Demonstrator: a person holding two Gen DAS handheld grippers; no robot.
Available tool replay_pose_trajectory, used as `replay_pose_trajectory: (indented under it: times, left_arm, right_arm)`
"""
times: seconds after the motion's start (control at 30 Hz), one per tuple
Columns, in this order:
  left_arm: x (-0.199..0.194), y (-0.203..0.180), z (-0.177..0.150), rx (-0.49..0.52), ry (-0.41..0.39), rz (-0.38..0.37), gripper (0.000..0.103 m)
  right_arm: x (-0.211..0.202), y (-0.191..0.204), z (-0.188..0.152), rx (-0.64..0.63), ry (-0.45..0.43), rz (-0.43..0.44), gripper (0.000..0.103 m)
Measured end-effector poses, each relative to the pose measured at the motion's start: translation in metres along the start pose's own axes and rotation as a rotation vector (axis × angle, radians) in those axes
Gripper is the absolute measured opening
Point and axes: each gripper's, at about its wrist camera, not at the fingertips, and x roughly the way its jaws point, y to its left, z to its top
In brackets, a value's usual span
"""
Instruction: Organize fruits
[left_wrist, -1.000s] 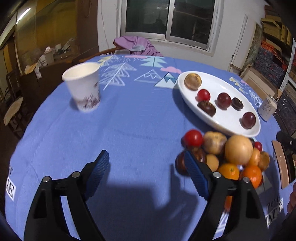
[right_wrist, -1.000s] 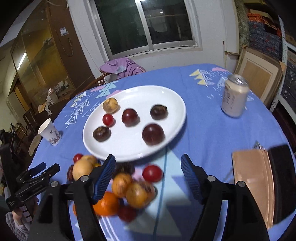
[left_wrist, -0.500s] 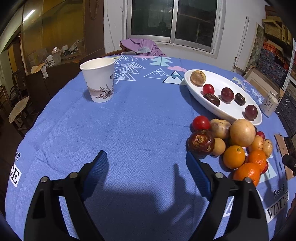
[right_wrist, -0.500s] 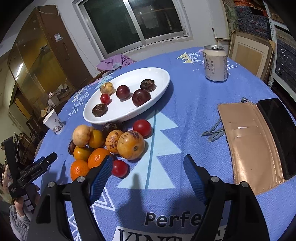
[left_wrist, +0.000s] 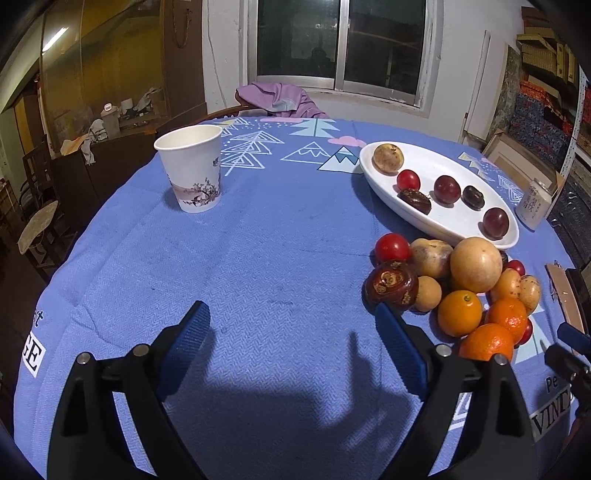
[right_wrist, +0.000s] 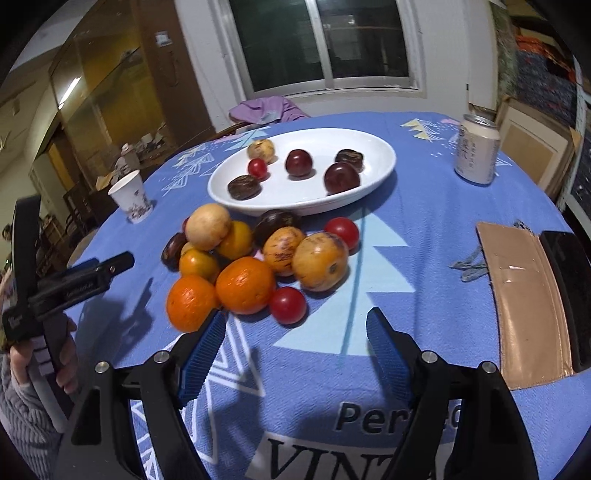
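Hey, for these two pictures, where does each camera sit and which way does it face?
Left wrist: rides the left tool, angled down across the blue patterned tablecloth toward the window; its own open blue-padded jaws show.
Right wrist: rides the right tool, facing the loose fruit pile; its open jaws, plus the left tool in a hand.
Shared: white oval plate, white paper cup.

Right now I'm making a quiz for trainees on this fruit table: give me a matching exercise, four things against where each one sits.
Things:
1. paper cup
2. drink can
3. dark plum
4. orange

Places:
A. on the white plate
B. in the fruit pile on the cloth
C. alone on the cloth, left of the plate
D. upright on the cloth, right of the plate

Pairs: 1-C, 2-D, 3-A, 4-B
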Motion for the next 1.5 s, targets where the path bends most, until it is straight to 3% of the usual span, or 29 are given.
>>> replay_pose_trajectory:
  times: [0.57, 0.87, 1.03, 1.13, 1.5]
  left_arm:
    - [-0.001, 0.006, 0.003, -0.027, 0.002, -0.021, 0.090]
    - [0.002, 0.016, 0.008, -0.054, 0.012, -0.119, 0.085]
    - [0.007, -0.016, 0.004, 0.073, 0.004, -0.124, 0.076]
    - [0.011, -0.034, 0.005, 0.142, -0.021, -0.105, 0.075]
    - [0.050, -0.040, 0.024, 0.097, 0.051, -0.151, 0.072]
  right_arm:
    - [0.000, 0.000, -0.002, 0.001, 0.007, 0.011, 0.081]
    - [-0.005, 0.008, -0.004, -0.025, 0.004, 0.034, 0.081]
    - [-0.008, 0.016, -0.007, -0.057, 0.004, 0.040, 0.081]
    - [-0.010, 0.020, -0.008, -0.075, 0.003, 0.047, 0.081]
    - [-0.008, 0.025, -0.010, -0.093, 0.009, 0.044, 0.081]
